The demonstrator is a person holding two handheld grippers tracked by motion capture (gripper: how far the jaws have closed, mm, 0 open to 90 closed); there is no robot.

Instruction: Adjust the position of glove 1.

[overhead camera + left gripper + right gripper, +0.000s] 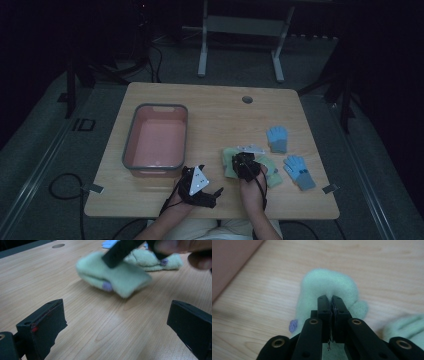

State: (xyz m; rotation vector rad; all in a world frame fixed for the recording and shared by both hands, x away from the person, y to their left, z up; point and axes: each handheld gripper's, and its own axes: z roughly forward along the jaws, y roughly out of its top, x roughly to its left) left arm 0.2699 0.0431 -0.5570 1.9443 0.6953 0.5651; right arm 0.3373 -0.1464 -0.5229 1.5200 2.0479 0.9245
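Observation:
A light green glove [324, 282] with a small purple dot lies on the wooden table, and my right gripper [331, 302] is shut on a fold of it. In the high view that gripper [241, 160] sits over the green glove [229, 161] near the table's front middle. A second green glove [271, 175] lies just to its right. My left gripper [115, 315] stands open with bare table between its jaws, and the pinched green glove [117, 275] lies a little beyond it. In the high view the left gripper [214, 196] rests near the front edge.
A pink tub [131, 137] with a grey rim stands at the left of the table. Two blue gloves [277, 138] [300, 171] lie to the right of the green ones. A round grommet hole [247, 99] sits near the far edge.

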